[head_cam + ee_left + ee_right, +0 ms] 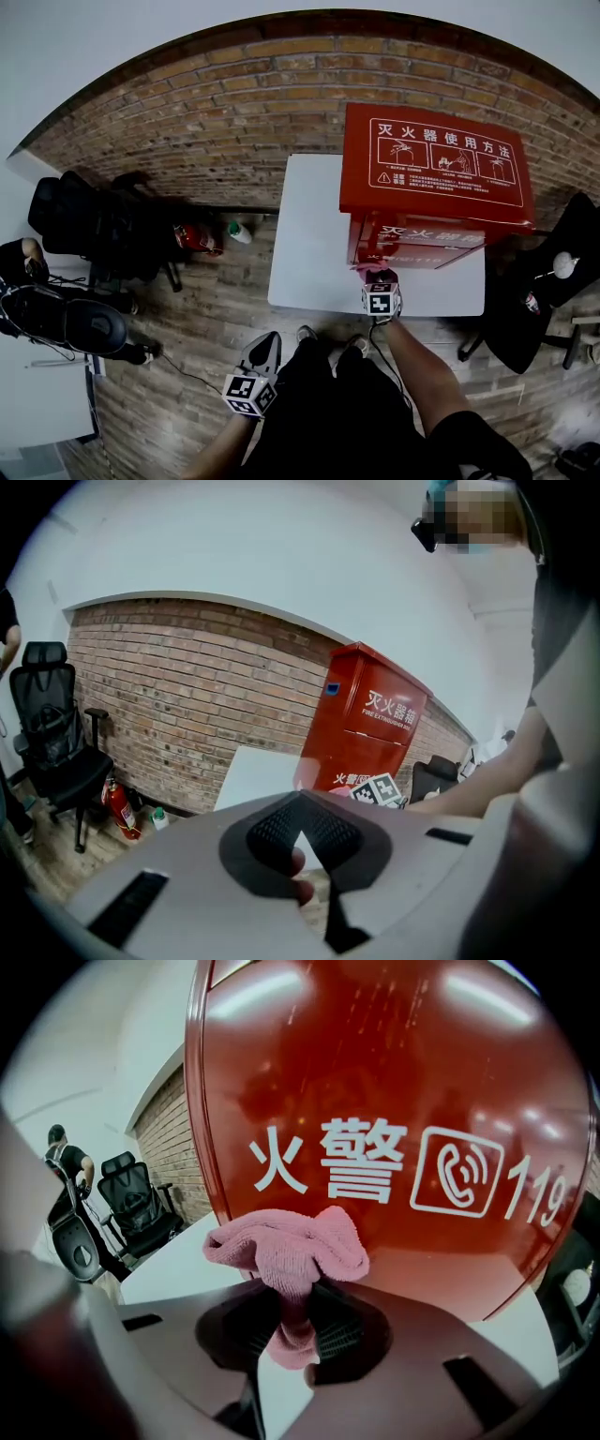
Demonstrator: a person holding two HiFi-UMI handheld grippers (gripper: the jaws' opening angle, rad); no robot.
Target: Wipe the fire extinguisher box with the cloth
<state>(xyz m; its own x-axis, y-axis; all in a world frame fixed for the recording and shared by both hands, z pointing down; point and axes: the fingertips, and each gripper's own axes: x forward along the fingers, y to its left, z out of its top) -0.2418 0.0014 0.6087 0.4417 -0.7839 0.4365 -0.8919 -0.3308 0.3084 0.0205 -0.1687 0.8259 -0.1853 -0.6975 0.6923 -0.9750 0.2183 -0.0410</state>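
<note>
The right gripper [298,1316] is clamped on the cloth [286,1246], right at the box [375,1072] front. I'd say the wiping has barely begun. The left gripper [302,829] is closed, empty and idle.

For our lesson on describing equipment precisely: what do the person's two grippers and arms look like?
The left gripper and right gripper both have pale grey bodies with black ribbed jaw pads. Each carries a cube of black-and-white square markers. A thin dark cable seems to trail from the right one. Forearms are bare; a dark short sleeve shows on the right arm.
</note>
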